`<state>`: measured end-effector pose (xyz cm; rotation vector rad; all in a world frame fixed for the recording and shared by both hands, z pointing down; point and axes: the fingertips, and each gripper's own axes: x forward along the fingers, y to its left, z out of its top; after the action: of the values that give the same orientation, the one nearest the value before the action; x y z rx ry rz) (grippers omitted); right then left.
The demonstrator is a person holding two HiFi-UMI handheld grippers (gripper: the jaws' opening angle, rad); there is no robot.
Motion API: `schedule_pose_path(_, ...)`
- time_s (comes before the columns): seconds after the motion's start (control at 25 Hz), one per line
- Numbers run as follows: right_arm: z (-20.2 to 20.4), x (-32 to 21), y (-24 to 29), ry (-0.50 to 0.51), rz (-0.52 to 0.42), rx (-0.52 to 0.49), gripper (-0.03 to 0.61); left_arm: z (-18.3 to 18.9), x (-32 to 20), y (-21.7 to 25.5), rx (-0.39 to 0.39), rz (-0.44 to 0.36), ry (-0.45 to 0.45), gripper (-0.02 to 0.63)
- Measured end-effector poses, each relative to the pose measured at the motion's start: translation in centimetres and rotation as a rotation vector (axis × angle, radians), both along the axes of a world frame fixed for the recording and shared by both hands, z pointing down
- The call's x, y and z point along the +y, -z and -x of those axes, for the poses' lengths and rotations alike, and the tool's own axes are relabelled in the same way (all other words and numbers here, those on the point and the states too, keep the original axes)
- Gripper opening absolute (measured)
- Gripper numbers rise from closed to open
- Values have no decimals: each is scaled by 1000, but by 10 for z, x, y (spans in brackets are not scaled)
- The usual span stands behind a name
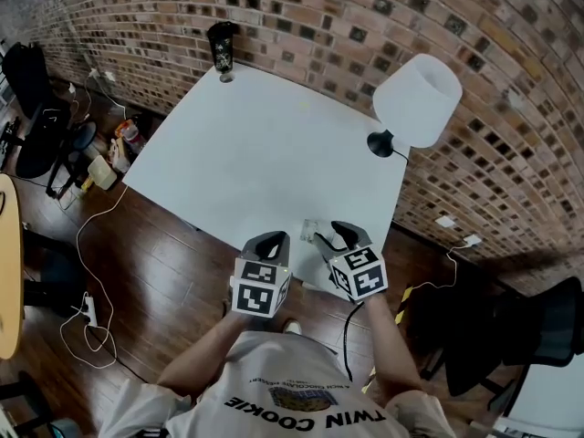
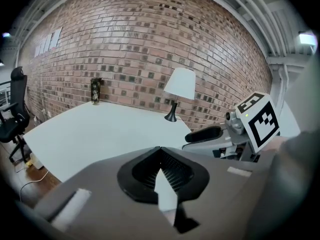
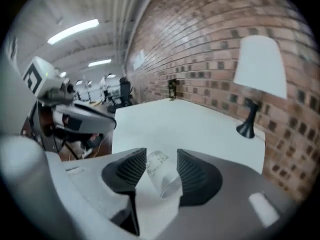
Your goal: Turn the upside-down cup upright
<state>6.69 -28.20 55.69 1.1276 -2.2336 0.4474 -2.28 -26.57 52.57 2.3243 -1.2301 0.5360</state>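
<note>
Right gripper view shows what the head view barely does: the clear cup (image 3: 161, 176) sits tilted between the right gripper's (image 3: 162, 152) parted jaws, low over the table's (image 3: 200, 129) near edge. Left gripper (image 2: 161, 149) is closed and empty.

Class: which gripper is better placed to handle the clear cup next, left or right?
Probably right: the cup sits between the right gripper's parted jaws; the left gripper is shut and empty.

Bright even light; fisheye warp; close parts blurred.
</note>
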Motion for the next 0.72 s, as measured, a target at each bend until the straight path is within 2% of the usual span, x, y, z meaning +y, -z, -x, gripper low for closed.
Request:
schedule_pose_path(0.16, 30, 7, -23, 341, 4, 356, 235, 6, -1, 1, 5, -1, 14, 5)
schedule_pose_path(0.28, 41, 8, -46, 525, 20, 553, 262, 14, -3, 2, 8, -1, 30, 3)
schedule_pose_path(0.48, 45, -2, -67, 657, 65, 720, 275, 28, -3, -2, 12, 6, 59, 5)
schedule_pose_path(0.72, 53, 2, -85, 759, 207, 799, 275, 45, -4, -3, 20, 4, 102, 5)
